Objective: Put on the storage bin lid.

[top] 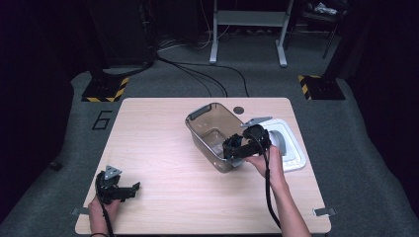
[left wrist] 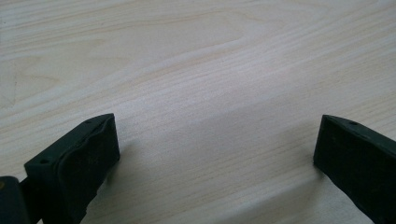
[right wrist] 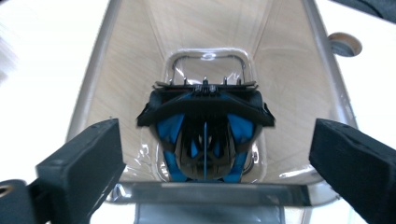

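Smoky clear plastic is framing the black-and-blue part, which is lying on the floor of the container near the table's right side. The right gripper is hovering at the rim, jaws spread wide and gripping nothing (white lid just beside). The left gripper is resting open over bare wood.

A clear plastic bin sits tilted on the wooden table, beside a white lid at its right. The right gripper hovers at the bin's near end. The left gripper rests near the table's front left corner.
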`<action>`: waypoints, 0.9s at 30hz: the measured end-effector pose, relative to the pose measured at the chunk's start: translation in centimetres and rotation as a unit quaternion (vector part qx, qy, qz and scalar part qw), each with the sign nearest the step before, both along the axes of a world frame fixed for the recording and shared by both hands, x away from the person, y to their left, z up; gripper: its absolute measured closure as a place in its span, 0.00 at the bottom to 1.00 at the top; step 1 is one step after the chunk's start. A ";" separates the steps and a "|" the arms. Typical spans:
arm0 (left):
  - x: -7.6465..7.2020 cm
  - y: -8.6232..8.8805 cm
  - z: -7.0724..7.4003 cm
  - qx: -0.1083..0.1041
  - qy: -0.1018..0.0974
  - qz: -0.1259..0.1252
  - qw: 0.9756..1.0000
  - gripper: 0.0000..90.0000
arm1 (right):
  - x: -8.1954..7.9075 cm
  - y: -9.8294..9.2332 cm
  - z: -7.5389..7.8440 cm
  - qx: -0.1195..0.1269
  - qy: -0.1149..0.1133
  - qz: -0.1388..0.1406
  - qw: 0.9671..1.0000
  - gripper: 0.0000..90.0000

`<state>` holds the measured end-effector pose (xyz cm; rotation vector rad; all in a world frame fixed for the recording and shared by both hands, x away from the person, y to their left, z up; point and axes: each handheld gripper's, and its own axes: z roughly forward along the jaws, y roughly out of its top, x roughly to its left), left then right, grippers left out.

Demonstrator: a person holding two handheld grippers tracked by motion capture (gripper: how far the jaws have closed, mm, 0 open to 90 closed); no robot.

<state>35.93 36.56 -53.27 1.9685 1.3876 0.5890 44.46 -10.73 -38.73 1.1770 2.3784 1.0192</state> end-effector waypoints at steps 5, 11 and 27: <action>0.0 0.0 0.0 0.000 0.000 0.000 1.000 0.00 | -0.9 -1.6 1.0 0.016 -0.015 -0.003 1.000 0.00; 0.0 0.0 0.0 0.000 0.000 0.000 1.000 0.00 | -1.1 -4.6 1.9 0.033 -0.023 -0.033 0.999 0.00; 0.0 0.0 0.0 0.000 0.000 0.000 1.000 0.00 | 1.1 -11.6 -1.6 0.007 0.007 -0.119 0.993 0.00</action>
